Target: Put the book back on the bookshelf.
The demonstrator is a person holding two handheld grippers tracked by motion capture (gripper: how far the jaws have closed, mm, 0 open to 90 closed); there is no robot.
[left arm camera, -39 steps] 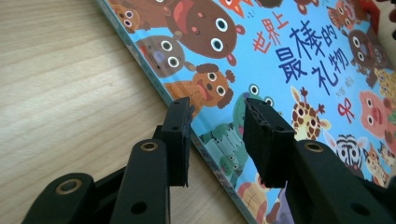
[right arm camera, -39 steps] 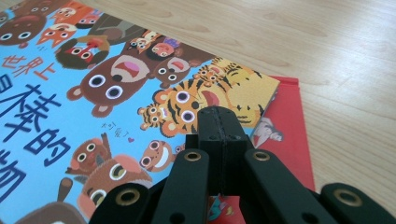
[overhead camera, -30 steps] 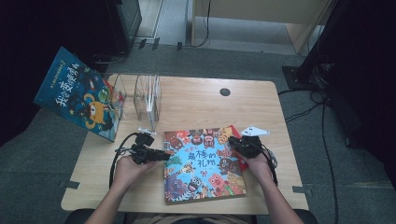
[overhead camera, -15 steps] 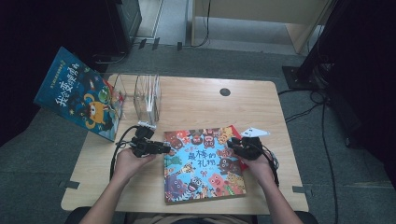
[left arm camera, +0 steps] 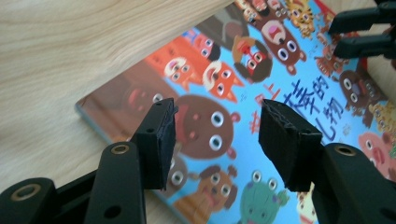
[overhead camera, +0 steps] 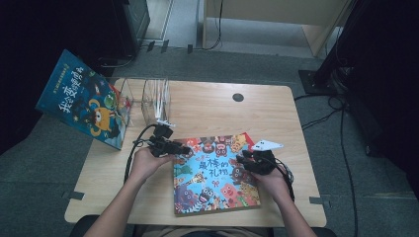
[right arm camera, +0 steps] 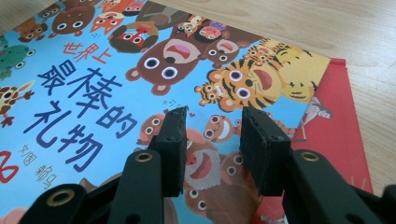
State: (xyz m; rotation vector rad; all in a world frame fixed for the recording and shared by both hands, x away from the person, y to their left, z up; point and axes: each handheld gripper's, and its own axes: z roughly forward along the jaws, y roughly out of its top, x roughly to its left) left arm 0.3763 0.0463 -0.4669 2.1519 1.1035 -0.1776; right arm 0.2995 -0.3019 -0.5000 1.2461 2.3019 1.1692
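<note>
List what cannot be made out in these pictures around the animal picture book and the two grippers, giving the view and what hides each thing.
- Red book: right gripper view, mostly covered by the animal picture book lying on it.
- Clear holder: high view, too faint and small to tell its contents.
- Tilted blue book: high view, its support is hidden behind it.
- Left gripper and right gripper: high view, jaws too small to judge.

Picture book (overhead camera: 215,175) on table (overhead camera: 207,106) (clear holder (overhead camera: 155,98) behind, left)
</note>
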